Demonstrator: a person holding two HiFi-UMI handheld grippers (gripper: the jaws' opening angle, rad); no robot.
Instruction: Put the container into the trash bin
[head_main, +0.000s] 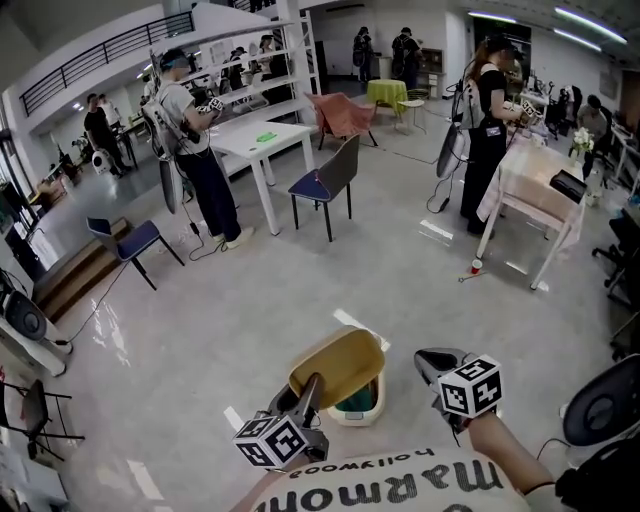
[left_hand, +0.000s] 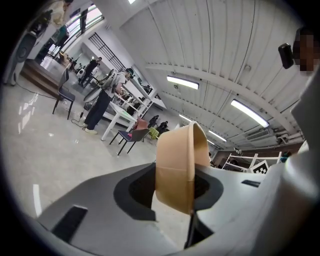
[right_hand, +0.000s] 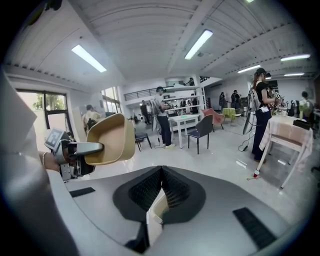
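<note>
A tan paper container (head_main: 340, 368), squarish with rounded corners and a rolled rim, is pinched by one wall in the left tongs (head_main: 308, 388). In the left gripper view the wall is seen clamped between the two jaws, with the rest of the bowl standing up above them. In the right gripper view its inside is shown plain and unprinted, and no label can be made out on it. The container is held tilted at the lower middle of the head view, directly over a pale trash bin (head_main: 362, 408) with a teal lining that stands on the floor (head_main: 300, 290). The right tongs (head_main: 428, 360) are held just to the right of the bin, with the jaws pressed together. A thin pale strip (right_hand: 156, 216) is seen low in their seam, but what it is cannot be told. Black-and-white square markers are carried on the cube of each gripper (head_main: 272, 441). At the bottom edge, upside-down print on a light shirt (head_main: 400, 485) appears to include the word "hollywood". The larger letters below it are cut off by the frame.
</note>
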